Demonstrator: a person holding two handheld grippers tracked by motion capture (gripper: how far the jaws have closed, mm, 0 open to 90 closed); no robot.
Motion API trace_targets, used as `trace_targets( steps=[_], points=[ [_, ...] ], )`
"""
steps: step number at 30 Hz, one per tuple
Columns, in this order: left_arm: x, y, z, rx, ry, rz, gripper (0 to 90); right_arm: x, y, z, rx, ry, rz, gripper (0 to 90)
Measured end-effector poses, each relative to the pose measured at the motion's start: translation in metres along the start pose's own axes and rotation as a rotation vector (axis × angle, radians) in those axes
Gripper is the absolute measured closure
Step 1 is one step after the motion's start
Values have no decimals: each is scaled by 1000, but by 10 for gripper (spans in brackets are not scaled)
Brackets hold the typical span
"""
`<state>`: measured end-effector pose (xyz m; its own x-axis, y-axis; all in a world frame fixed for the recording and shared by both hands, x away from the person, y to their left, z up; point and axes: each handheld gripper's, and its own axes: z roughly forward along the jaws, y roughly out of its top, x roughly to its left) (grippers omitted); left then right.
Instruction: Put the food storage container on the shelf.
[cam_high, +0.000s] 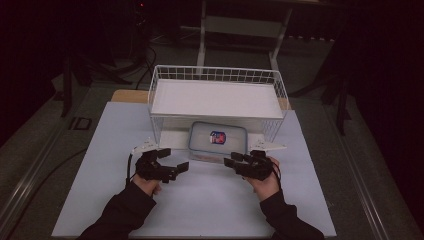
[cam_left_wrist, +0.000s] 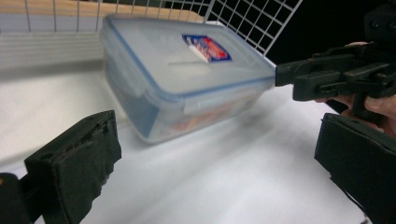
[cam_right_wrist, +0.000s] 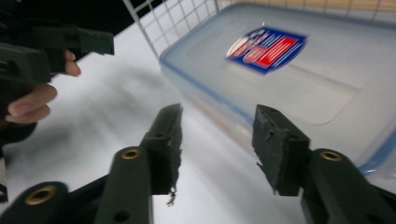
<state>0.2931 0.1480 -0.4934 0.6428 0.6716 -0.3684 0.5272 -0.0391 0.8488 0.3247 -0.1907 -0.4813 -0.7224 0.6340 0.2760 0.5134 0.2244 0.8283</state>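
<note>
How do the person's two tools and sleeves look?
Both the left tool and the right tool are black, with two blocky jaws. Each carries a pale grey three-cornered plate on top. A black cable trails from the left one. The sleeves are dark.

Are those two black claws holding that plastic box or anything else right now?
No. The left gripper and right gripper both stand open with nothing between them, just short of the lidded plastic box.

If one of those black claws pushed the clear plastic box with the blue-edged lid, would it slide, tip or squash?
The plastic box is low and flat-bottomed on a smooth white table, so it would probably slide rather than tip. Its walls and clipped lid look rigid, so squashing seems unlikely. Something shows faintly inside, so it may carry a little weight; its glossy sides could be slippery.
</note>
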Motion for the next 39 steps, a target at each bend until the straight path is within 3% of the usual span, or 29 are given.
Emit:
trace_targets(
  steps=[1, 2, 3, 4, 5, 10, 15, 20, 21, 39],
  points=[
    [-1, -6, -1, 6, -3, -1, 1, 3, -3, 3, 18, 16, -12, 691],
    [-1, -6, -1, 6, -3, -1, 1, 3, -3, 3, 18, 16, -12, 691],
    [-1, -11, -2, 18, -3, -5, 1, 6, -4, 7, 30, 29, -16, 798],
    [-1, -11, -2, 18, -3, -5, 2, 6, -4, 7, 30, 29, -16, 798],
    [-1, -13, -3, 11, 5, -4, 1, 7, -5, 12, 46, 42, -15, 896],
    [-2, -13, -4, 1, 2, 1, 1, 8, -6, 25, 86, 28, -26, 898],
    [-4, -14, -3, -2, 0, 20, 1, 3, -5, 42, 119, -23, -39, 899],
    [-3, -15, -2, -3, -8, 25, 1, -6, -4, 49, 119, -32, -14, 899],
    [-3, -15, -2, -1, -10, 24, 2, -10, -4, 51, 112, -33, 11, 899],
    [-3, -16, -2, -5, -11, 50, 1, -29, 17, 77, 75, -116, 9, 899]
  ],
)
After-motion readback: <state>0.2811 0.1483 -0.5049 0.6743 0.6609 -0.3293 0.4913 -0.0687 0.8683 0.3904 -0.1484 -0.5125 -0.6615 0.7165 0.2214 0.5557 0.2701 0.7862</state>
